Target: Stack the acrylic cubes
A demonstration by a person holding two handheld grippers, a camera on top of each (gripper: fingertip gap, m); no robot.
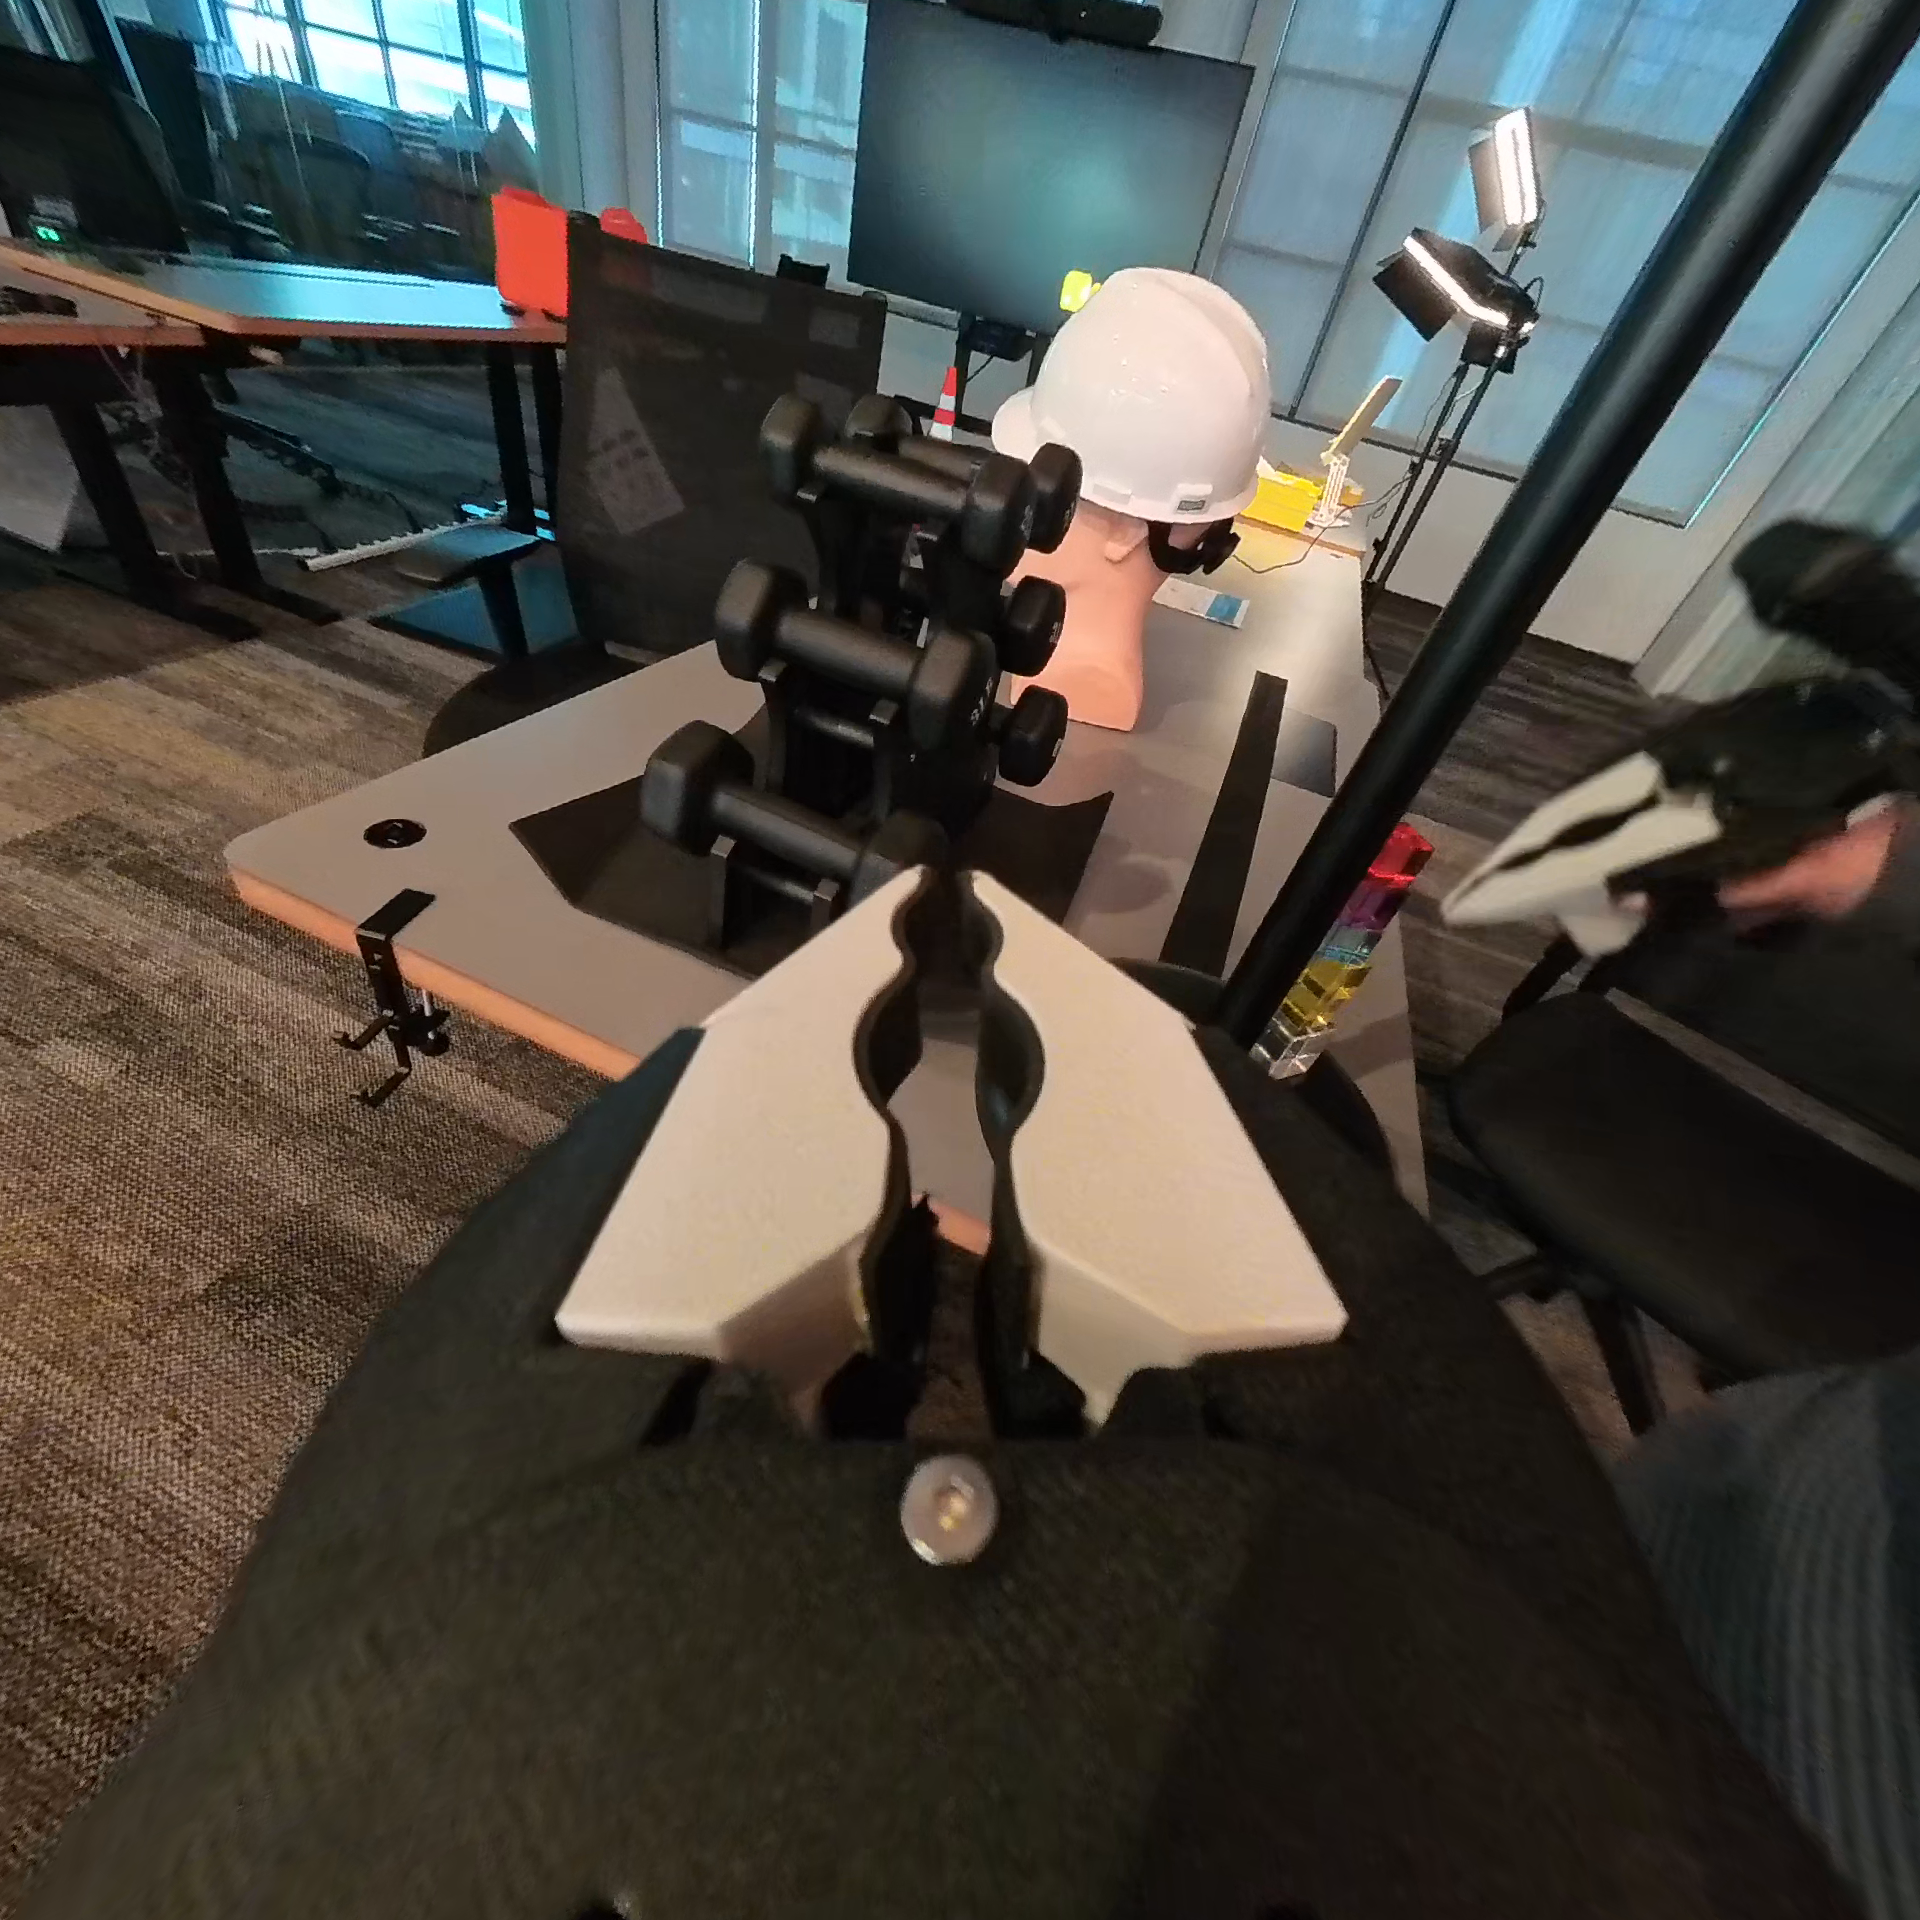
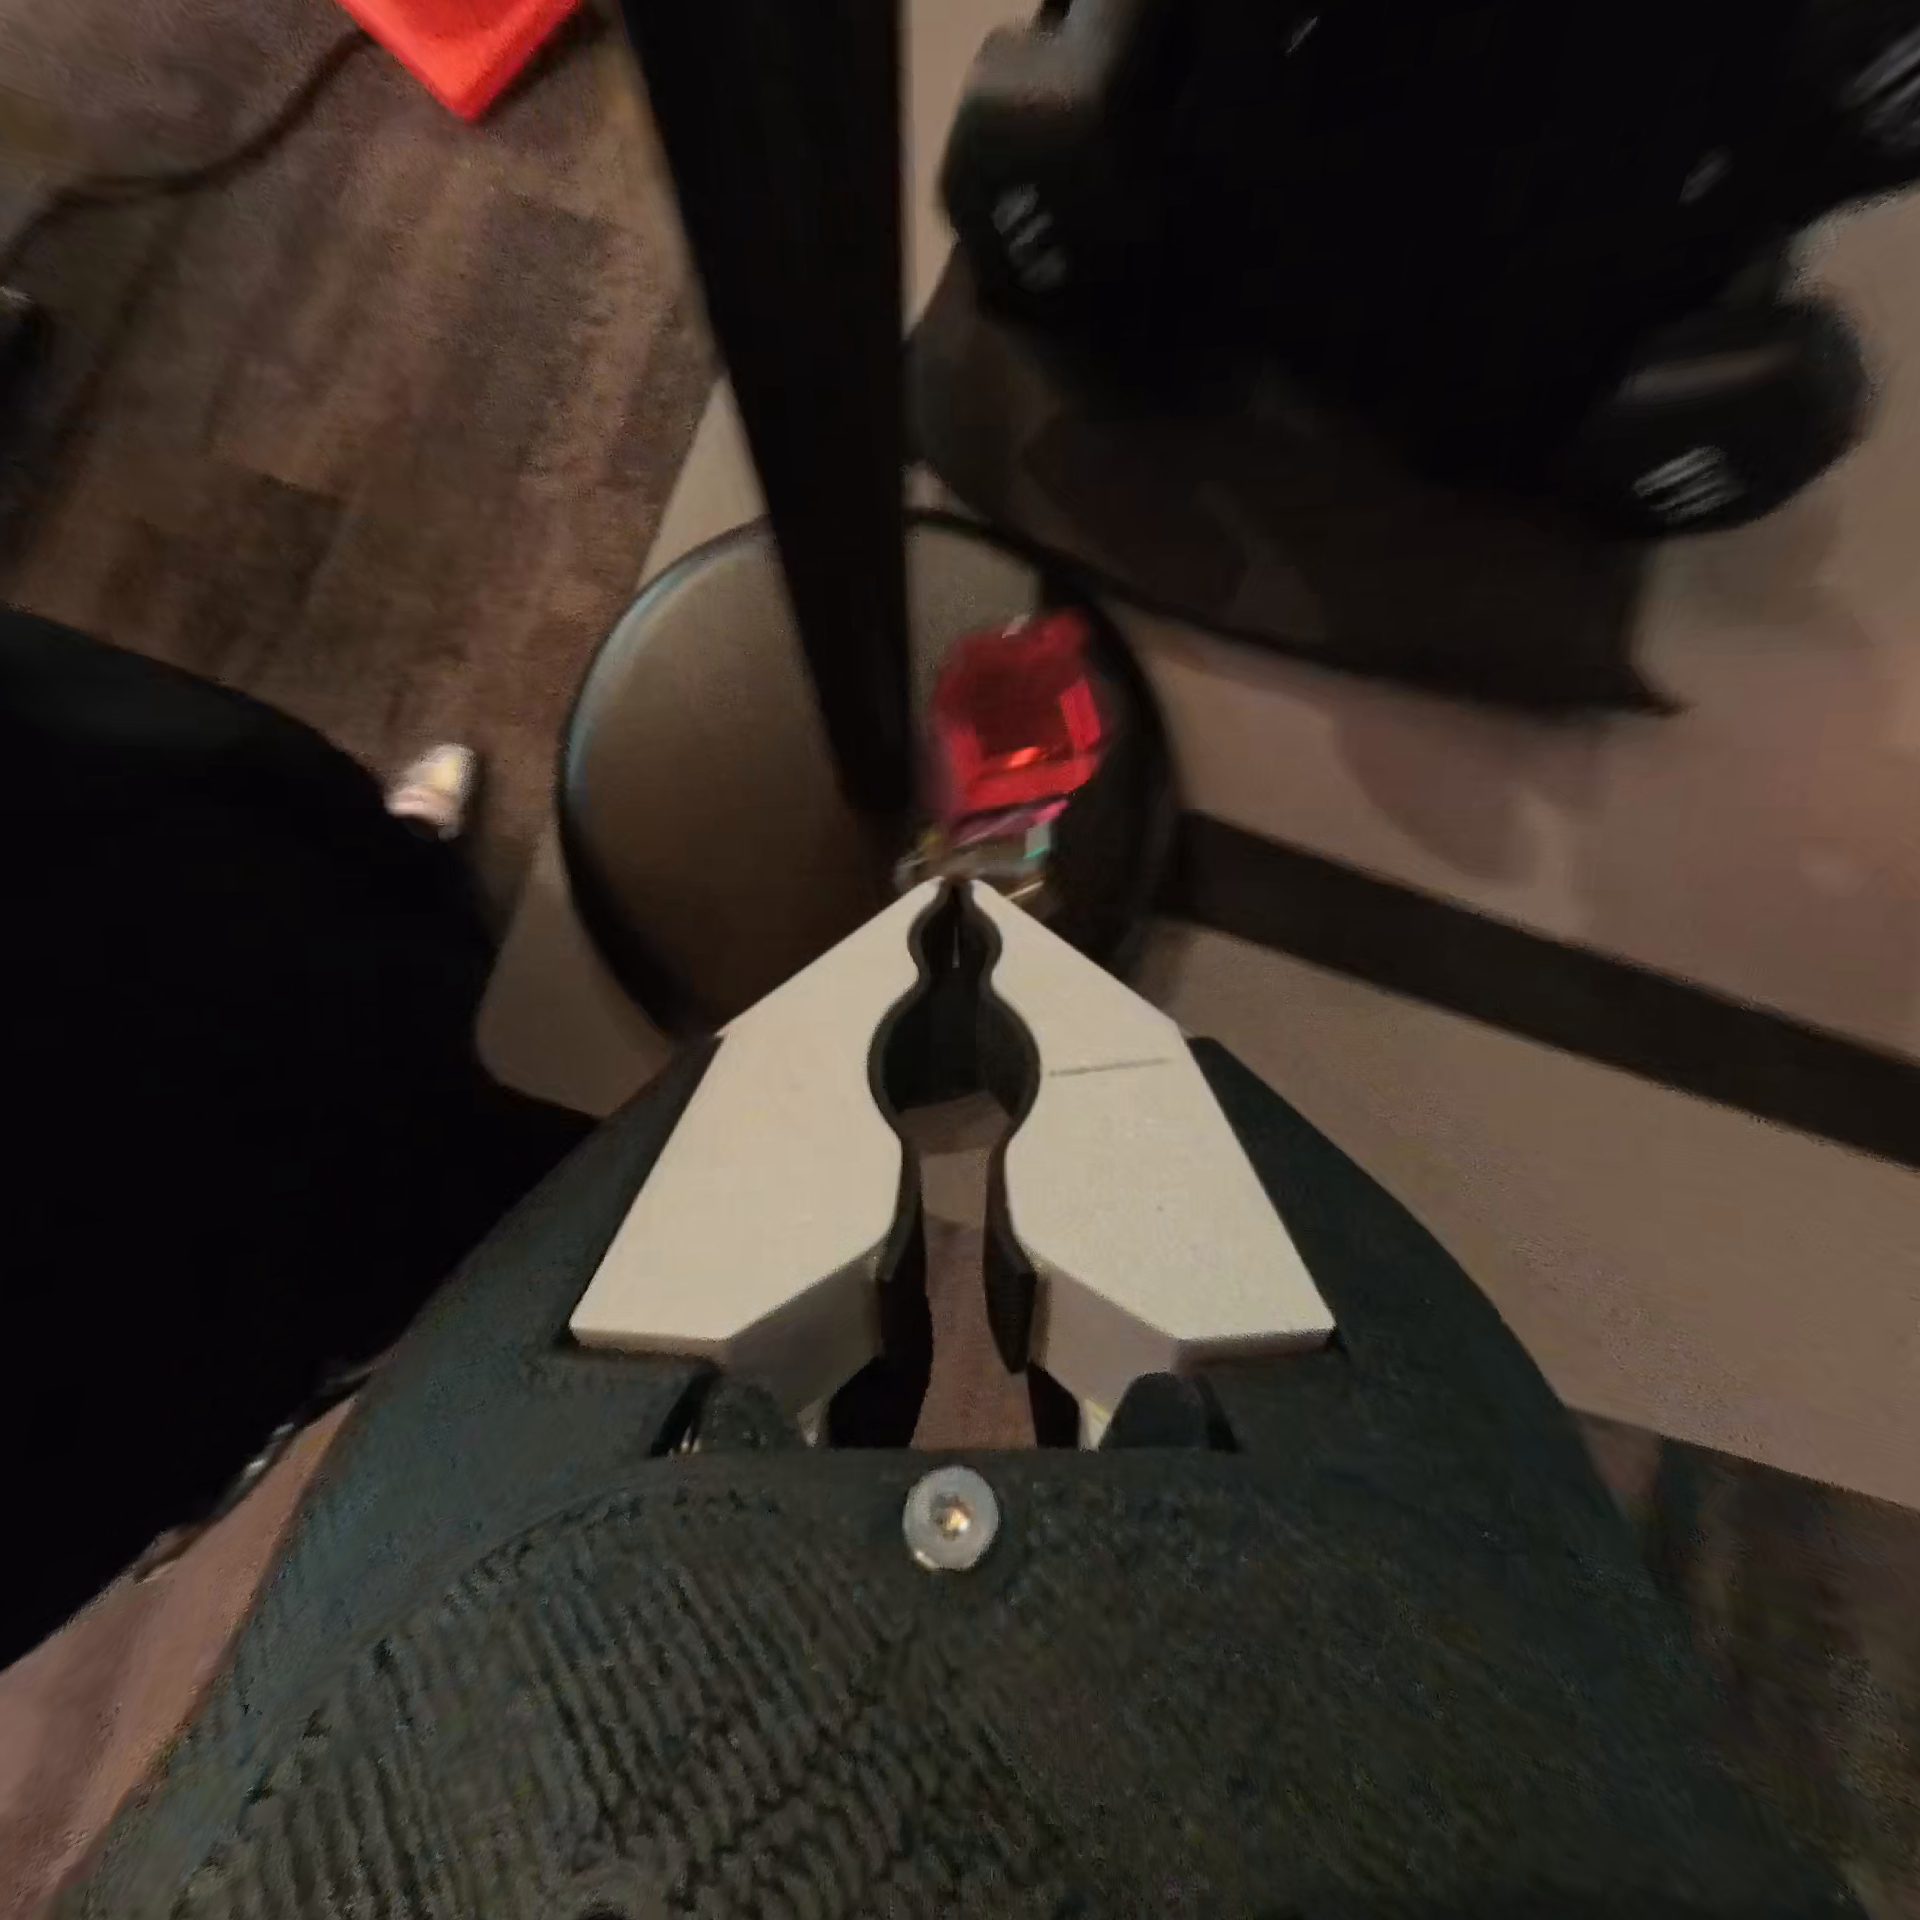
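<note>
1. Left gripper (image 1: 948, 883) closed, nothing in it, hovers near the dumbbell rack (image 1: 883, 665).
2. Right gripper (image 2: 954, 891) closed, holds nothing, tips just above the stacked coloured cube tower (image 2: 1013, 717).
3. Tower stands beside the black pole (image 2: 821, 416) on its round base (image 2: 675, 769).

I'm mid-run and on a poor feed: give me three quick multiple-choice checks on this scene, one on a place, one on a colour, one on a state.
1. Where does the white hard hat sit?
A. On a mannequin head
B. On the carpet
C. On the dumbbell rack

2. What colour is the top block of the clear block tower?
A. Green
B. Red
C. White

3. How do the left hand-held gripper fingertips stand?
A. Wide open
B. Around a dumbbell
C. Closed together, nothing between

Answers: 1 A, the hat caps the head; 2 B, red on top; 3 C, the tips meet.
</note>
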